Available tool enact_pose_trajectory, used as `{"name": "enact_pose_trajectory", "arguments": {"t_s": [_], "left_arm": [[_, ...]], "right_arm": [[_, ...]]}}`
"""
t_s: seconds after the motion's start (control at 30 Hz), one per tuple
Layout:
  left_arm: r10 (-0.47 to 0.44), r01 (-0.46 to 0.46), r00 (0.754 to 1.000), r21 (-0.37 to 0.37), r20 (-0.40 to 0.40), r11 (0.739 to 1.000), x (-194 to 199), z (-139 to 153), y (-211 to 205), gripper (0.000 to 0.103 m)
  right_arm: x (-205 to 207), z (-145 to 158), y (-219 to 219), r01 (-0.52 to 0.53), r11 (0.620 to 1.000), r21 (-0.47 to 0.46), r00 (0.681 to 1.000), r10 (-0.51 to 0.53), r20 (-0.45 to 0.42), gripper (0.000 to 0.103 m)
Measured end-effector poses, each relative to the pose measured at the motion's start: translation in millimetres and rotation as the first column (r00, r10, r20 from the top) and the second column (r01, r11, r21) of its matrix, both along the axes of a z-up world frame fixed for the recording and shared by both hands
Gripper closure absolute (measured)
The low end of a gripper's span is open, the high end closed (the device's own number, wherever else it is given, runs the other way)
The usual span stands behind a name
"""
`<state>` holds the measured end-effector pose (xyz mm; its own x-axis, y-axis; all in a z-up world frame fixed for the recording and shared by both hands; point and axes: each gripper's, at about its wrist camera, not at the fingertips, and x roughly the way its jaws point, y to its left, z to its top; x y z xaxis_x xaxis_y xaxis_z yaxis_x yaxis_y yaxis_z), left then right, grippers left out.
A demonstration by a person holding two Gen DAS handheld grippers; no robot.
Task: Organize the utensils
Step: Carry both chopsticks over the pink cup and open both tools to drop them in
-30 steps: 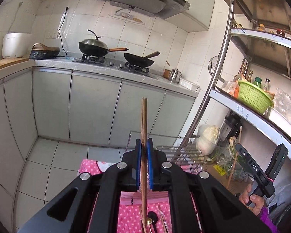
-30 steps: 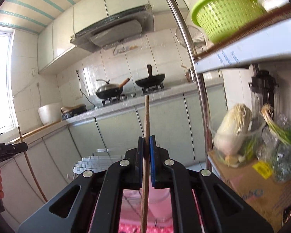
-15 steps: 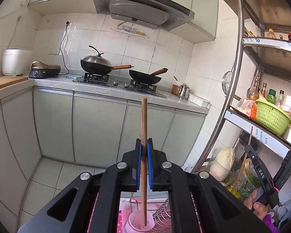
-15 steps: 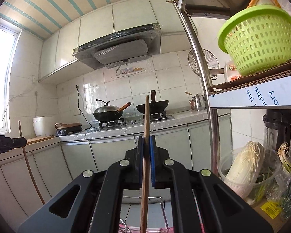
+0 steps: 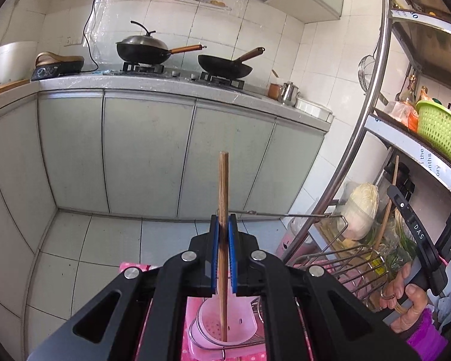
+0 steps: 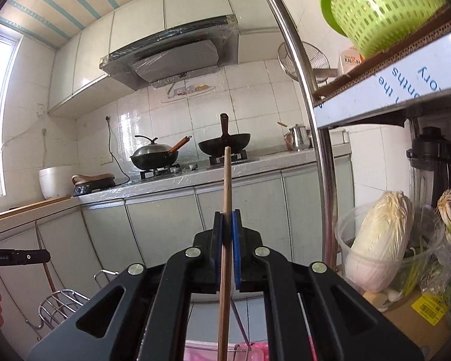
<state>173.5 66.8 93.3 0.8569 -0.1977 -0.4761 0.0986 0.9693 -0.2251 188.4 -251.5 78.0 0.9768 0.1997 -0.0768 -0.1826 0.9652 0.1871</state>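
My left gripper (image 5: pixel 223 221) is shut on a wooden chopstick (image 5: pixel 223 186) that stands upright. Its lower end hangs in or just above a pink perforated utensil cup (image 5: pixel 222 329) on a wire dish rack (image 5: pixel 339 258). My right gripper (image 6: pixel 226 216) is shut on a second wooden chopstick (image 6: pixel 227 180), also upright. The right gripper shows at the right of the left wrist view (image 5: pixel 415 237), with its chopstick (image 5: pixel 388 207). The left gripper's tip shows at the left edge of the right wrist view (image 6: pixel 21 257).
A pink dotted cloth (image 5: pixel 195 352) lies under the rack. A steel shelf post (image 5: pixel 360 120) rises to the right, with a green basket (image 5: pixel 442 132) on the shelf and a cabbage (image 5: pixel 360 207) below. Grey cabinets (image 5: pixel 147 153) and a stove with two woks (image 5: pixel 147 51) stand ahead.
Both views have tilted; the left gripper now looks down over the pink cup with the chopstick's lower end at it. Both grippers stay shut on their chopsticks.
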Motion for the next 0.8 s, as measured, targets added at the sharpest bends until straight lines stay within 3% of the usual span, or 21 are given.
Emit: {"name": "enact_pose_trajectory", "arguments": {"t_s": [0.3,0.57,0.67,0.73,0.8], "left_arm": [[-0.003,0.002,0.994,-0.012,-0.108,1.0,13.6,-33.2,-0.8,0.098],[0.012,-0.015,0.992,-0.024,-0.129,1.0,15.4,-33.8,0.0,0.096],[0.011,-0.017,0.991,-0.045,-0.135,0.999,13.8,-31.9,2.7,0.086],[0.015,-0.021,0.992,-0.045,-0.125,0.999,10.7,-28.8,2.5,0.072],[0.023,-0.028,0.994,-0.042,-0.111,0.999,7.3,-25.0,3.0,0.068]], "right_arm": [[5.9,-34.4,-5.0,-0.036,0.998,0.043,0.983,0.043,-0.179,0.097],[5.7,-36.0,3.7,-0.069,0.997,0.016,0.962,0.071,-0.263,0.096],[9.2,-35.9,3.9,-0.069,0.997,0.018,0.952,0.071,-0.299,0.096],[9.8,-34.5,3.1,-0.071,0.997,0.02,0.948,0.074,-0.31,0.092],[7.6,-32.9,2.3,-0.073,0.997,0.02,0.947,0.076,-0.312,0.078]]}}
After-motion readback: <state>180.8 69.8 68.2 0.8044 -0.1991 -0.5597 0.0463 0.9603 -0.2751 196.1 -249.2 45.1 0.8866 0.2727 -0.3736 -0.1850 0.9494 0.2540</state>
